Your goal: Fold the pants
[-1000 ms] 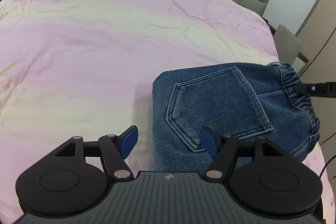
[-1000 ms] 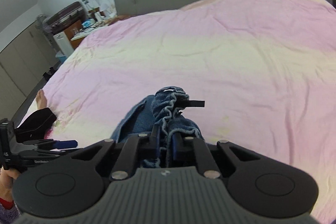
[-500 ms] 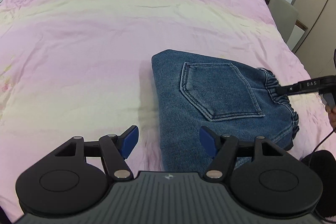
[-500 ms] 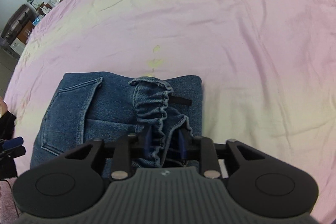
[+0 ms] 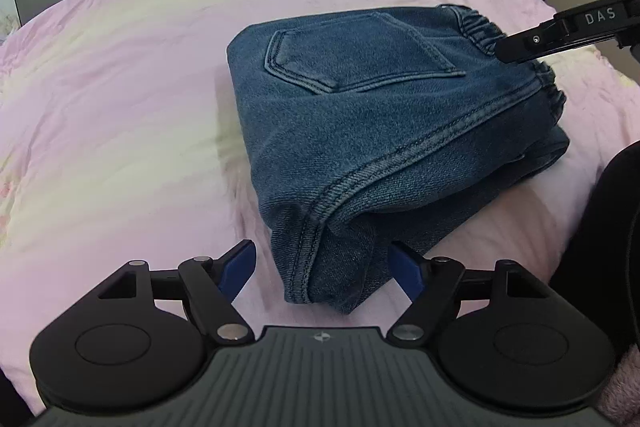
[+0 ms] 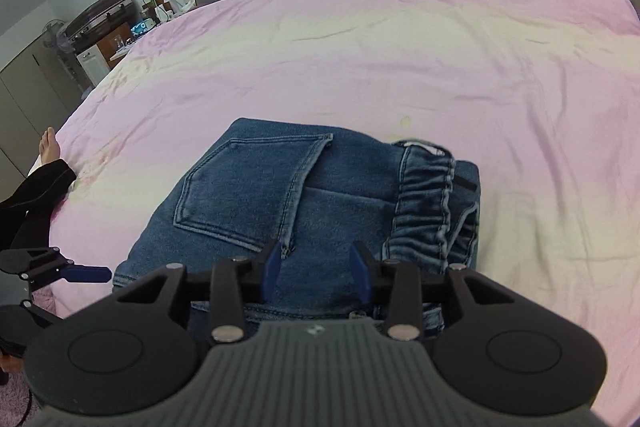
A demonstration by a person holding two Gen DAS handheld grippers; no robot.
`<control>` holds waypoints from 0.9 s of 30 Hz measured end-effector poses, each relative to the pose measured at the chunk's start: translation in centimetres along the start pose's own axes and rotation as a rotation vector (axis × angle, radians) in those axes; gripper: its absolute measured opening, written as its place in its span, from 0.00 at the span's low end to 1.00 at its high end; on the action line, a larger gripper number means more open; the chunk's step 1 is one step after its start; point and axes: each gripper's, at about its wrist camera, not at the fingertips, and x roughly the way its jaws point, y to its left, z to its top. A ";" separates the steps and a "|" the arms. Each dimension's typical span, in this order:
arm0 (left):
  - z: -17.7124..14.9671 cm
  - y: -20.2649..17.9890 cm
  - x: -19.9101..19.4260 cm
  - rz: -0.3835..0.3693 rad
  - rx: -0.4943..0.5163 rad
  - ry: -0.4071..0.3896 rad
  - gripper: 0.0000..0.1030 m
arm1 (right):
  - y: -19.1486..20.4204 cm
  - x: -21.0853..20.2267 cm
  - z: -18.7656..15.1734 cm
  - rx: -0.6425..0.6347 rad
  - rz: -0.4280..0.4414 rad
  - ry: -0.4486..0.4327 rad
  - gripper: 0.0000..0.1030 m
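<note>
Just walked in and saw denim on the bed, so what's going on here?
A person with a handheld gripper in each hand is folding blue denim pants on a bed with a pink and cream cover. The pants lie in a compact folded bundle, back pocket up, elastic waistband on top. The right gripper is open above them, holding nothing. The left gripper is also open, straddling the near corner of the bundle.

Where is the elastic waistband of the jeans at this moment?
In the right wrist view the waistband lies on top of the folded jeans, right of the back pocket, just beyond the open right gripper.
</note>
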 end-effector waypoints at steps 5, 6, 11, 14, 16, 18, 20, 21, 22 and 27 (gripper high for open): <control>-0.3 0.8 0.4 0.007 -0.020 0.026 0.32 | -1.7 0.1 -0.9 0.031 -0.009 0.006 0.17; -0.1 1.7 -0.2 -0.009 -0.052 0.023 0.31 | -1.7 0.1 -0.9 0.025 -0.013 0.011 0.15; 0.2 5.1 -1.4 -0.052 -0.168 0.050 0.24 | -1.9 1.3 -1.4 -0.035 -0.064 0.084 0.00; 0.0 5.9 0.2 -0.070 -0.227 0.103 0.25 | -2.8 2.6 -2.1 0.013 -0.052 0.149 0.00; -0.4 6.3 1.6 -0.081 -0.256 0.148 0.25 | -2.8 3.7 -3.0 0.004 -0.066 0.175 0.00; -0.5 7.0 2.4 -0.094 -0.285 0.171 0.26 | -2.7 4.4 -3.7 -0.009 -0.080 0.180 0.00; -0.3 7.6 2.1 -0.111 -0.320 0.179 0.27 | -3.0 4.4 -3.8 0.011 -0.075 0.179 0.00; -0.1 7.8 1.8 -0.123 -0.327 0.180 0.27 | -3.2 4.3 -3.7 0.023 -0.071 0.183 0.00; 0.1 8.0 1.5 -0.138 -0.329 0.178 0.27 | -3.4 4.3 -3.7 0.037 -0.066 0.187 0.00; 1.5 8.3 -1.6 -0.147 -0.282 0.147 0.31 | -2.7 3.0 -2.7 0.023 -0.072 0.184 0.00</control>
